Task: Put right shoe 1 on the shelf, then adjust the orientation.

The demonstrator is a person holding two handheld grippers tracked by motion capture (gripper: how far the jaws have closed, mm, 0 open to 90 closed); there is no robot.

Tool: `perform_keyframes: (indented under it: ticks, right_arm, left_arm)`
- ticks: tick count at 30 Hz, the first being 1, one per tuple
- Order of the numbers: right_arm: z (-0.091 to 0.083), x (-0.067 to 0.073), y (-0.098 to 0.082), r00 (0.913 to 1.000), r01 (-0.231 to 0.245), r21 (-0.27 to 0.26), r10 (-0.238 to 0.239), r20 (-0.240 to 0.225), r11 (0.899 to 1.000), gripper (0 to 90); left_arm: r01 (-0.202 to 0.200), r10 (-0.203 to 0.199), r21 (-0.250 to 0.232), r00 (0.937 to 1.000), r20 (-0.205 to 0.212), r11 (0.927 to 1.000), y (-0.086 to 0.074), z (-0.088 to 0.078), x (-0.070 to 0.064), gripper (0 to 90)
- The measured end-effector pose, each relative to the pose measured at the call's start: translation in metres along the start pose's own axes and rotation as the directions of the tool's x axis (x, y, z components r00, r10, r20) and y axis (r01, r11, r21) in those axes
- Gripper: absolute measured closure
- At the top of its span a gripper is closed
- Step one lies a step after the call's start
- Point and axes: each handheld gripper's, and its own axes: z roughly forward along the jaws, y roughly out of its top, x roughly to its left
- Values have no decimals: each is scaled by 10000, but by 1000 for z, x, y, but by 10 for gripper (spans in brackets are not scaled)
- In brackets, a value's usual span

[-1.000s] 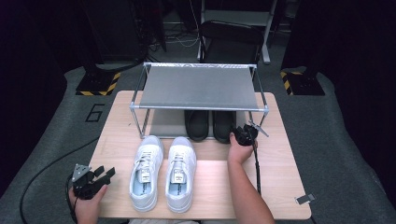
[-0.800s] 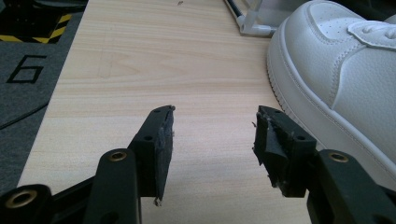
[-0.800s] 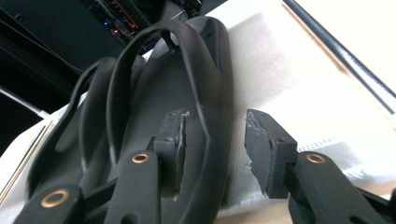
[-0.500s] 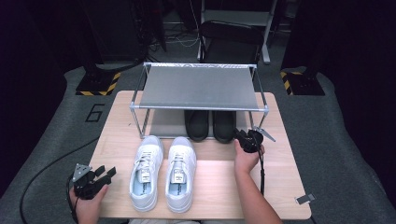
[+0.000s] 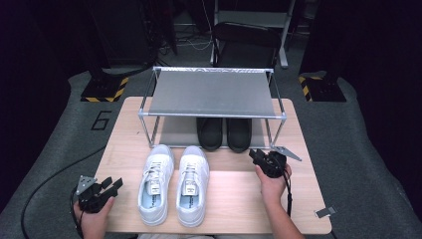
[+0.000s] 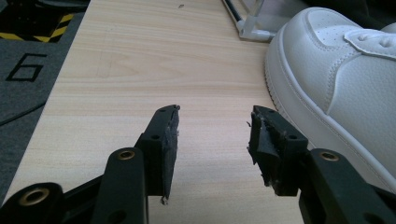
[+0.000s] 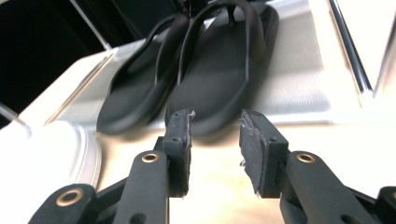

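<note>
Flip-flops: black pair side by side on the lower shelf of the rack, toes toward the near edge, heels under the top shelf.
Right tool: held in the right hand on the counter, just near and right of the right flip-flop; apart from it, not touching.
Right tool state: jaws have just been closing and stand partly apart, with nothing between the pads; in the right gripper view the toe of the nearer flip-flop lies straight beyond the gap.
Left tool: in the left hand at the near left corner of the counter, well apart from the flip-flops.
Left tool state: jaws have just closed a little yet stand wide, holding nothing; bare wood shows between them in the left gripper view.
White sneakers: pair on the counter, near of the rack, between the two tools; the left sneaker is just right of the left tool in the left gripper view.
Hidden: heels of the flip-flops are covered by the top shelf in the high view.
Cut off: left sneaker runs off the right edge in the left gripper view; a white sneaker edge is clipped at left in the right gripper view.
Hard to make out: right gripper view is blurred, so the straps and the shelf surface are soft.
</note>
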Motion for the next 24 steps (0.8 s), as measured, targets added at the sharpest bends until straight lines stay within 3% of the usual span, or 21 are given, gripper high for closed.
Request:
perform_keyframes:
  ticks: [4,14,17,21,24]
  right_arm:
    - [-18,-3,-14,9995,192,400,-183,-240,9990,622]
    - [-70,-13,-46,9924,1178,287,-1167,-380,9926,543]
    - [-79,-18,-48,9952,831,226,-818,-535,9963,524]
    - [-81,-21,-49,9895,1448,1,-1448,15,9895,524]
    - [-80,-20,-50,9854,1701,15,-1701,10,9854,524]
  left_arm:
    - [-44,45,-229,10000,2,9997,0,0,-4,505]
    - [138,-126,-282,9990,426,9995,3,-3,-7,483]
    - [200,-176,-420,9982,577,9989,5,-5,-8,500]
    - [195,-156,-400,9953,955,9990,9,-9,-11,520]
    - [195,-145,-452,9941,1075,9988,11,-11,-14,517]
